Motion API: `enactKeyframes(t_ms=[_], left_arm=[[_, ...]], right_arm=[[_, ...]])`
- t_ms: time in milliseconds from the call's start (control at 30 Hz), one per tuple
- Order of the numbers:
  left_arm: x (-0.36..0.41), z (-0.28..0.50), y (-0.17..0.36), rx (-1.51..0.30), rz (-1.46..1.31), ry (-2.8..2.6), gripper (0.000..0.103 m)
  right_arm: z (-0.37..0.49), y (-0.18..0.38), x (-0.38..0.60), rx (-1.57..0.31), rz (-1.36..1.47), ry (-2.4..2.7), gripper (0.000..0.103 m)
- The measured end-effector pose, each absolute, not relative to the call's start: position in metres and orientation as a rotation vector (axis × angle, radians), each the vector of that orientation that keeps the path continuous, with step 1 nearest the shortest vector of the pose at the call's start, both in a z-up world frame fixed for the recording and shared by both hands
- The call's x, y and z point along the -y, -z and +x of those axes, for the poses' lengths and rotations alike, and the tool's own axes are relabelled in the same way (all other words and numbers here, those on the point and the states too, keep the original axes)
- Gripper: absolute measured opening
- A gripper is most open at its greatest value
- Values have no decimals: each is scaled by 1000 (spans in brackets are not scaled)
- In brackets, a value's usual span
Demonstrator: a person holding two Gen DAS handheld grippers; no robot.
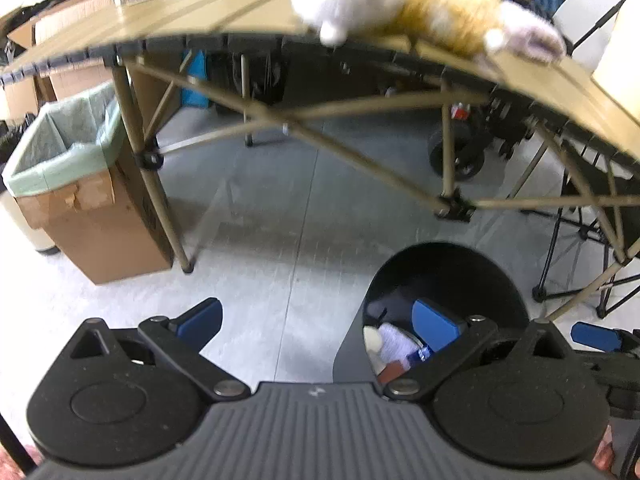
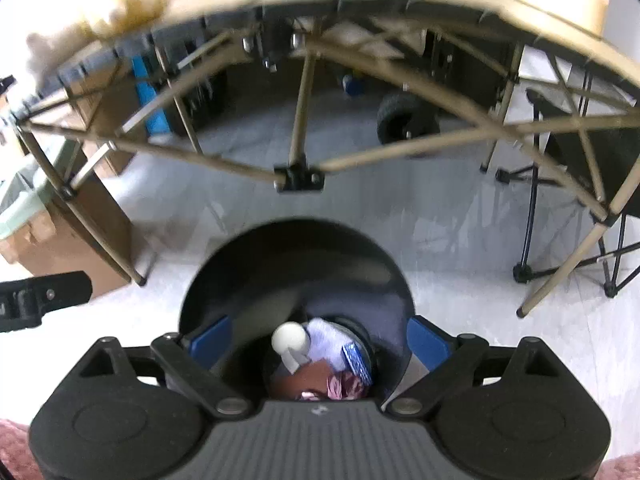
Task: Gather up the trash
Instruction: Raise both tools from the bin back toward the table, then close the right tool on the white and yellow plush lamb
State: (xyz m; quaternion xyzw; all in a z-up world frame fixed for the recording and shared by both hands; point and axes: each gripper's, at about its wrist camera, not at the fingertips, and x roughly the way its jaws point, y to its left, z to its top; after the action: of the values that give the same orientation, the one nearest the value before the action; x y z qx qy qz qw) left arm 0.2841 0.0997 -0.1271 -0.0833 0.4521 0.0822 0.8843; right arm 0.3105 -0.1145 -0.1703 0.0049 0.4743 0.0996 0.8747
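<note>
Both the left gripper and right gripper are hanging spread and empty over the black bin already holding trash, so aiming cleanly toward the table seems wise

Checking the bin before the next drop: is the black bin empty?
No, the black bin already holds trash, including a white round piece and a blue wrapper.

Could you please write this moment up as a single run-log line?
stage: over bin | left gripper: open, empty | right gripper: open, empty | round black trash bin: on floor, holds trash | plush toy: on tan folding table
</note>
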Motion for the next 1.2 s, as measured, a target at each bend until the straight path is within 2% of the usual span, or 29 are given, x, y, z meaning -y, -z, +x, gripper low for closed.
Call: enactKeyframes(t_ms=[167,300,500,833,1200], left_arm=[[-103,279,110,-902,-166,-188,103],[-111,274,97,-877,-170,-215,103],[-133,266,79,-850,-205,-263,103],[-159,262,49,-791,-202,-324,103],[-185,278,44,-790,-162,-352,103]], right_arm=[[297,131,123,-874,2,-239,94],[293,92,125,-753,-7,-277,101],[309,51,102,-630,-78,-381,103],[366,20,34,-568,-245,-471,103],[400,28,-19,-595,-373,-493,103]])
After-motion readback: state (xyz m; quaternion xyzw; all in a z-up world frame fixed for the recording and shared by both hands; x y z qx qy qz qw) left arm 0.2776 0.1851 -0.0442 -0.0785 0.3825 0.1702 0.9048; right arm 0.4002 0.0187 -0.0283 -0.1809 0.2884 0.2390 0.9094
